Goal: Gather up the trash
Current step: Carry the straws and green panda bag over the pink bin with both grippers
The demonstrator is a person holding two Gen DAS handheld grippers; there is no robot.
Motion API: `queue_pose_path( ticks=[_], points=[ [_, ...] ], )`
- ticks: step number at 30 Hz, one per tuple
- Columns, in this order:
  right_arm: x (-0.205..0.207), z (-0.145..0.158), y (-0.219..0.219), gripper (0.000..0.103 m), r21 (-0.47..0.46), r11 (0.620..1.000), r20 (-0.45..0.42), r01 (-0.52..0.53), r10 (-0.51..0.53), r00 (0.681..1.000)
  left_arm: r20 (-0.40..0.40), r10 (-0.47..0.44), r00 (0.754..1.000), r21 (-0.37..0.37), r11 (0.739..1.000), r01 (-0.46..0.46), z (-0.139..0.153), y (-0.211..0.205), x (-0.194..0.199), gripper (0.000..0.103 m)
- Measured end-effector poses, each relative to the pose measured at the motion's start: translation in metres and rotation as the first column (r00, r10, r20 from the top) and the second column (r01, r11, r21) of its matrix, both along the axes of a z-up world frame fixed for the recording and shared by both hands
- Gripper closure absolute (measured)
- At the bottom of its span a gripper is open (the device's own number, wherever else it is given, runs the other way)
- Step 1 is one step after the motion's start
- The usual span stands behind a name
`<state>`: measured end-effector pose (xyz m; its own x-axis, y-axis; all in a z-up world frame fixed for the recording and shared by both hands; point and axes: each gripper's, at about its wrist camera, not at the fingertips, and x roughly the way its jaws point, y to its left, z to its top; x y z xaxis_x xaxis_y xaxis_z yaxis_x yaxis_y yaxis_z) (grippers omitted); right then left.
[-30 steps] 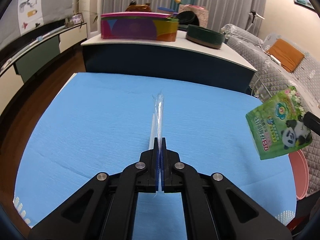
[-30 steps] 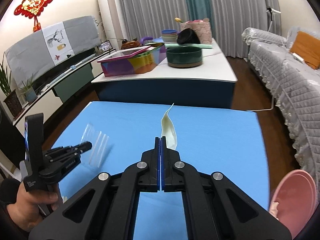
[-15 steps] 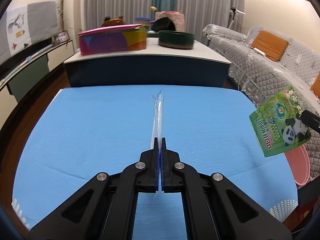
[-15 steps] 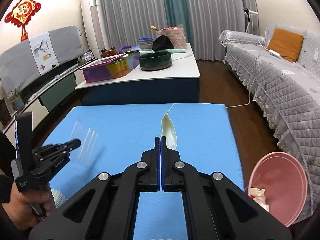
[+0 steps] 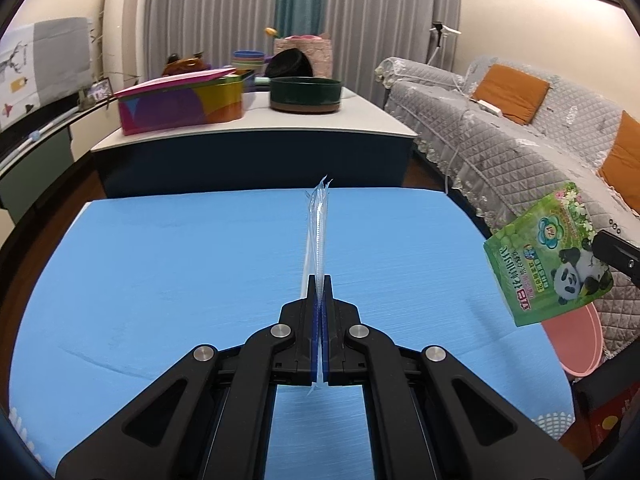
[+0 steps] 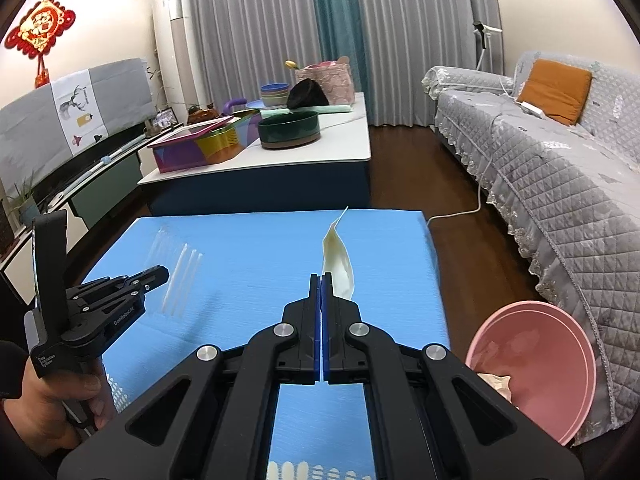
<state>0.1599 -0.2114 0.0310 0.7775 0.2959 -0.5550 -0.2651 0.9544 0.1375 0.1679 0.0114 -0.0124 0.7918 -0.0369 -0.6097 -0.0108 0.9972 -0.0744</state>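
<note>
Clear plastic wrapper [image 5: 317, 224] stands edge-on, pinched in the left gripper [image 5: 319, 284] above the blue table [image 5: 160, 264]; off its right edge a green panda packet [image 5: 548, 256] hangs over a pink basin [image 5: 582, 344].

From the right wrist, the right gripper [image 6: 321, 282] is clamped on the packet's pale edge [image 6: 339, 256]. Pink basin [image 6: 560, 396] by the table's right edge holds crumpled tissue [image 6: 498, 384].
</note>
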Motion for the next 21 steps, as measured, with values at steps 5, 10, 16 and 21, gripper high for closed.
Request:
queue_pose_path(
  ticks=[5, 10, 16, 21],
  points=[
    [-0.002, 0.001, -0.012, 0.103, -0.004, 1.000, 0.004, 0.025, -0.025, 1.000, 0.010, -0.035, 0.999, -0.006, 0.999, 0.035, 0.003, -0.017, 0.003, 0.102],
    [-0.003, 0.001, -0.022, 0.103, -0.012, 0.999, 0.002, 0.050, -0.050, 0.999, 0.023, -0.072, 0.997, -0.015, 0.997, 0.072, 0.007, -0.034, 0.004, 0.102],
    [-0.005, 0.000, -0.035, 0.103, -0.026, 0.996, -0.001, 0.084, -0.084, 0.996, 0.035, -0.109, 0.993, -0.015, 0.994, 0.109, 0.009, -0.052, 0.004, 0.102],
    [-0.008, 0.002, -0.046, 0.103, -0.032, 0.994, 0.005, 0.105, -0.105, 0.995, 0.038, -0.138, 0.990, -0.025, 0.990, 0.139, 0.009, -0.067, 0.006, 0.102]
  ],
)
